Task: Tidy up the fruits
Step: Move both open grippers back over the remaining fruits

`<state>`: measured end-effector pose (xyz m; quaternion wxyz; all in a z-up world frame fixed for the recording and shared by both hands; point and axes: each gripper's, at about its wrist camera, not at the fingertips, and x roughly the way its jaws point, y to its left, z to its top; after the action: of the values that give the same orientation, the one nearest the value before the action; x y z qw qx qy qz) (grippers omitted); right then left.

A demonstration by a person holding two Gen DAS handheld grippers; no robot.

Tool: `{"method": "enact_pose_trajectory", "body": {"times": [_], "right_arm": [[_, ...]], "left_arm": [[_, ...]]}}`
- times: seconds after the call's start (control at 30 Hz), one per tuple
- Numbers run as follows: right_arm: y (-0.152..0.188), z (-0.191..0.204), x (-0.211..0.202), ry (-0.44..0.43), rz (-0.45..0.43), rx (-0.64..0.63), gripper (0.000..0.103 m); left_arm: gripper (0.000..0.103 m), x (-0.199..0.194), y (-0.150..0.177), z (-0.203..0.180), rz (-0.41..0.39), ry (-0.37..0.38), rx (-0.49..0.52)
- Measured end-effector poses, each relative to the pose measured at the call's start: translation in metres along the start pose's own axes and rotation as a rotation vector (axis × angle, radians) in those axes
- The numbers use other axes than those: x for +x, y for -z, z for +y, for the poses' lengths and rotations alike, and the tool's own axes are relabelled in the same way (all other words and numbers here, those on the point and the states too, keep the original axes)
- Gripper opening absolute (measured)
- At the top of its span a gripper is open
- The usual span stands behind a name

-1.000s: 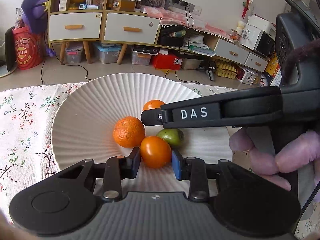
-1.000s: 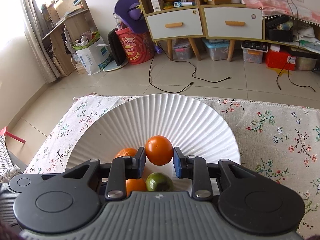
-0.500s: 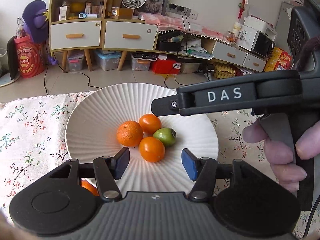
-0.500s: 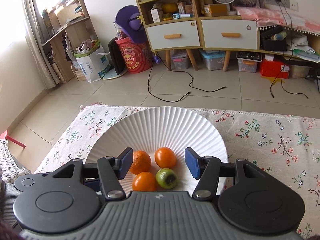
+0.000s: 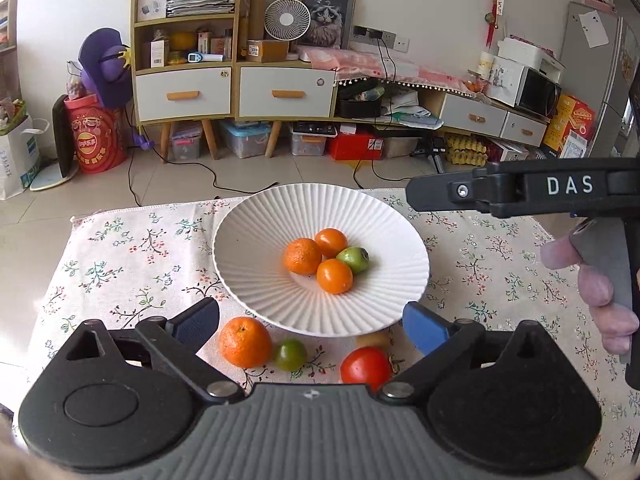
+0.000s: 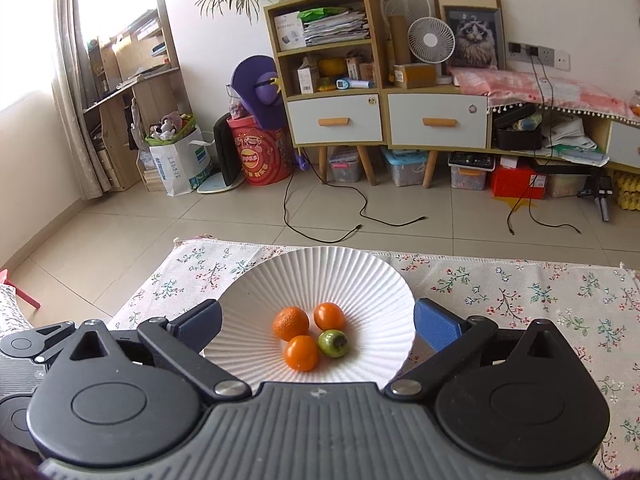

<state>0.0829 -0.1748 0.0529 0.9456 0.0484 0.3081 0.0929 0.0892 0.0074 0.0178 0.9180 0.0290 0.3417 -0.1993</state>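
on floral cloth [image 5: 120,256], both grippers now wider, off plate [image 5: 256,240] fruit

Floral cloth [image 5: 120,256], bearing plate [image 5: 248,248]; near it, orange [image 5: 245,342], green fruit [image 5: 291,355], tomato [image 5: 366,370].

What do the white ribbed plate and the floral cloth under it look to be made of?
The white ribbed plate looks like glazed ceramic or possibly melamine: crisp radial ridges, even white, a soft sheen rather than a hard gloss. The floral cloth looks like woven cotton or linen: matte, printed with small sprigs, with a hemmed, slightly wavy far edge. Neither can be confirmed by sight alone.
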Motion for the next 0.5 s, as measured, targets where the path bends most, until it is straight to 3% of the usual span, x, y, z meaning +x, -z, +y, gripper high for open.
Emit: {"method": "enact_pose_trajectory", "body": {"times": [0.2,0.5], "right_arm": [[0.012,0.01,-0.017,-0.007,-0.008,-0.012,0.102],[0.043,0.017,-0.016,-0.033,0.067,-0.061,0.102]], "left_arm": [[0.095,-0.01,0.011,0.008,0.01,-0.037,-0.017],[0.095,-0.014,0.035,0.026,-0.003,-0.077,-0.066]]}}
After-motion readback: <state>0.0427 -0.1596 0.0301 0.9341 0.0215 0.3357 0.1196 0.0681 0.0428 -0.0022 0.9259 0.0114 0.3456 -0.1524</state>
